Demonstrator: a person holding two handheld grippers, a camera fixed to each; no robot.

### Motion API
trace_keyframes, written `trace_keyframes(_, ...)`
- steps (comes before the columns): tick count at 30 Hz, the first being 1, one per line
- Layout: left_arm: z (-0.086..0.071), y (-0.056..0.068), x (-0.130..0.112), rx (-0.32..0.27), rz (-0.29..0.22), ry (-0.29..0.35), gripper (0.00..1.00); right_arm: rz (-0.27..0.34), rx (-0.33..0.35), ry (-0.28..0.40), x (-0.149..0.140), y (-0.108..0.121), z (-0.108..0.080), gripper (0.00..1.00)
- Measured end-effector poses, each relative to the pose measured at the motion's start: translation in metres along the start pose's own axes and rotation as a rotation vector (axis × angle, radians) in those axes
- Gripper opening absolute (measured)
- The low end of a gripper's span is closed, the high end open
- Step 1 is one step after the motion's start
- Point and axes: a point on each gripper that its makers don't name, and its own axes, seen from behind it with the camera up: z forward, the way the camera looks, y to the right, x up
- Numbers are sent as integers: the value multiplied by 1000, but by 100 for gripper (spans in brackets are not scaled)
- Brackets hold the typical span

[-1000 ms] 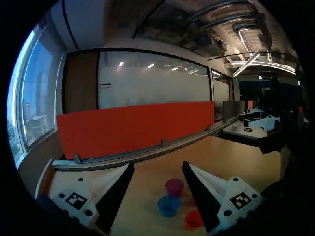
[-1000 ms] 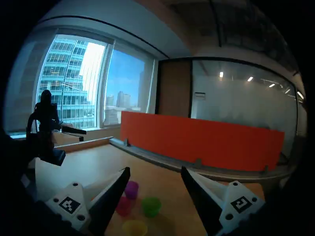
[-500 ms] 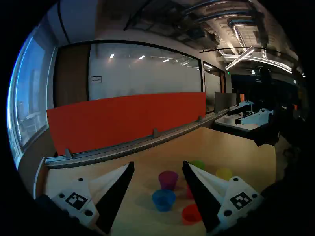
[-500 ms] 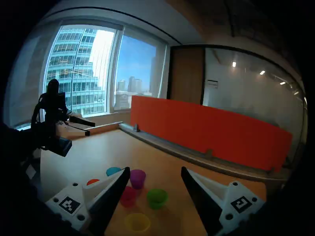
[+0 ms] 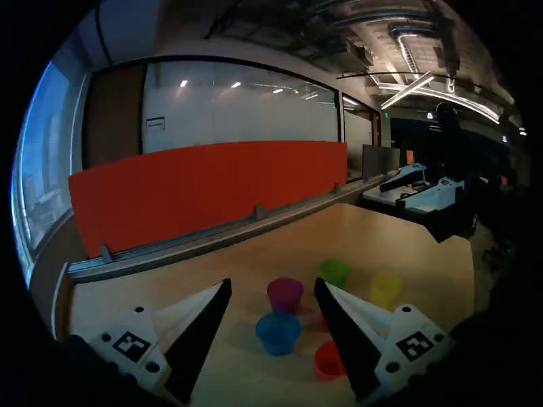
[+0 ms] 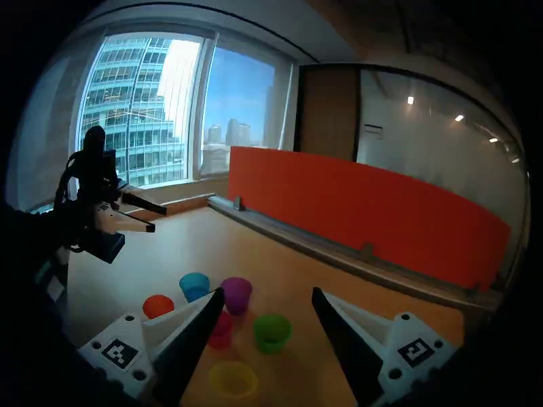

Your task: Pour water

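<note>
Near purple cup (image 5: 285, 294) on bench (image 5: 387, 234): left hand-held gripper (image 5: 271, 281), right hand-held gripper (image 6: 267, 292) wide, empty. Likely approach step; next needs closing on a cup.

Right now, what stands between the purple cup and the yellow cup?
In the right gripper view, a pink cup stands between the purple cup and the yellow cup, partly hidden behind a finger of the right claw.

The table (image 5: 380, 244) looks like pale wood laminate, smooth with a soft sheen. The cups (image 5: 285, 294) seem to be thin coloured plastic, slightly translucent. The left gripper (image 5: 272, 281) has matt white plastic fingers (image 5: 178, 317) with black inner faces. The orange divider (image 5: 203, 183) looks matt, its rail (image 5: 224, 234) dull metal, and the wall (image 5: 237, 108) behind is frosted glass.
</note>
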Motion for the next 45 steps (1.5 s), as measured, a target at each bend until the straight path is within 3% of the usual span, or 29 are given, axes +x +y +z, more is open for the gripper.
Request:
trace_keyframes(11,21,8,-28,-50,34,-53,91,-25,16,-47,-24,7,25,100)
trace_keyframes(21,38,5,-58,-58,35,-118,91,-22,22,-91,-48,16,46,100)
trace_keyframes(35,51,16,-87,-123,40,-189,91,-15,55,-148,-78,14,67,100)
trace_keyframes(45,60,16,-108,-160,34,-245,91,-22,90,-201,-101,11,82,100)
